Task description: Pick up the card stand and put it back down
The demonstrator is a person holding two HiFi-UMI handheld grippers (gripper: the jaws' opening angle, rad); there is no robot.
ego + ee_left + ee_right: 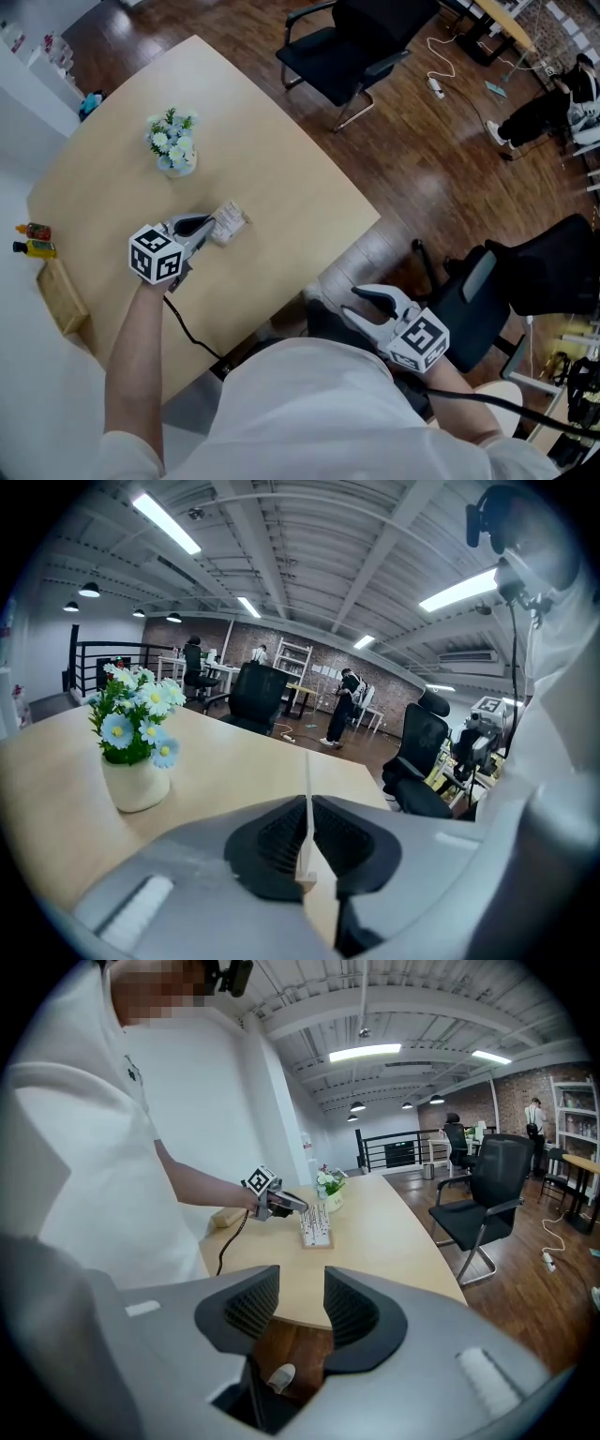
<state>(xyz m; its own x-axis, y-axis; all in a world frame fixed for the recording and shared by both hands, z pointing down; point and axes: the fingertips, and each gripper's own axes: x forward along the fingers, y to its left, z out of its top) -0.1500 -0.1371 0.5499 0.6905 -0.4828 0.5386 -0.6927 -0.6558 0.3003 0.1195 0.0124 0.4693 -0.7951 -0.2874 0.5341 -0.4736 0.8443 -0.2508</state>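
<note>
The card stand (pixel 228 223), a thin white card in a small wooden base, is near the middle of the light wooden table (pixel 281 178). My left gripper (pixel 210 226) is shut on it from the near left side. In the left gripper view the card (pixel 307 799) shows edge-on, pinched between the two black pads. The right gripper view shows the stand (pixel 316 1226) low over the table; I cannot tell whether its base touches. My right gripper (pixel 373 306) hangs open and empty off the table's near edge, by the person's lap, jaws apart (pixel 302 1312).
A small white vase of blue and white flowers (pixel 172 145) stands beyond the stand, to its left. Bottles (pixel 33 240) and a wooden box (pixel 62 296) lie at the table's left edge. Black office chairs (pixel 361 42) (pixel 530 277) stand on the wooden floor around it.
</note>
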